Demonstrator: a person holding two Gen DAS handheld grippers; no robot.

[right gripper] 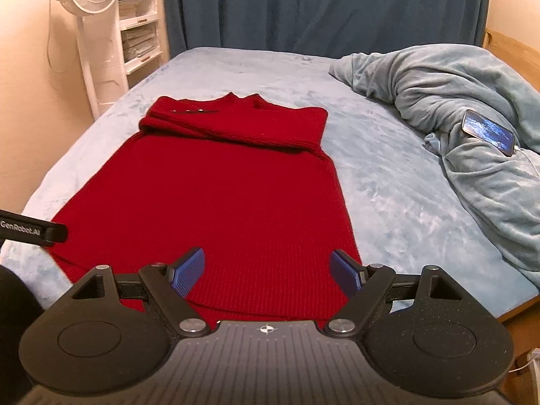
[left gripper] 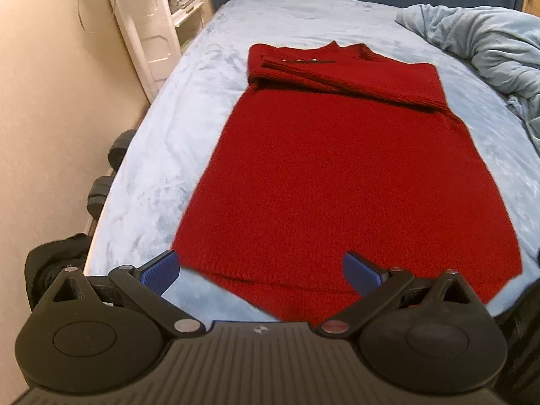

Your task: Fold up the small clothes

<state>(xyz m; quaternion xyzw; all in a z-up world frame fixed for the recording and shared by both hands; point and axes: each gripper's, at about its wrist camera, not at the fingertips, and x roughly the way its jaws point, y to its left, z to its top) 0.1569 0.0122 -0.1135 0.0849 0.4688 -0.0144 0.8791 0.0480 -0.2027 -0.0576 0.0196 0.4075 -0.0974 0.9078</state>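
The bed (right gripper: 388, 182) stretches ahead of both sets of jaws, and the red knit garment (right gripper: 216, 202) lies flat on it, collar at the far end, hem just under the fingertips. Its sleeves are already folded across the chest, so the lengthwise folds look left to do. The crumpled blanket (right gripper: 455, 101) sits right of the jaws, carrying a phone (right gripper: 487, 131). The left gripper (left gripper: 261, 270) and right gripper (right gripper: 268, 271) both stand wide open and empty over the hem corners. The shelf unit (right gripper: 140, 30), far left, holds stacked items I cannot identify
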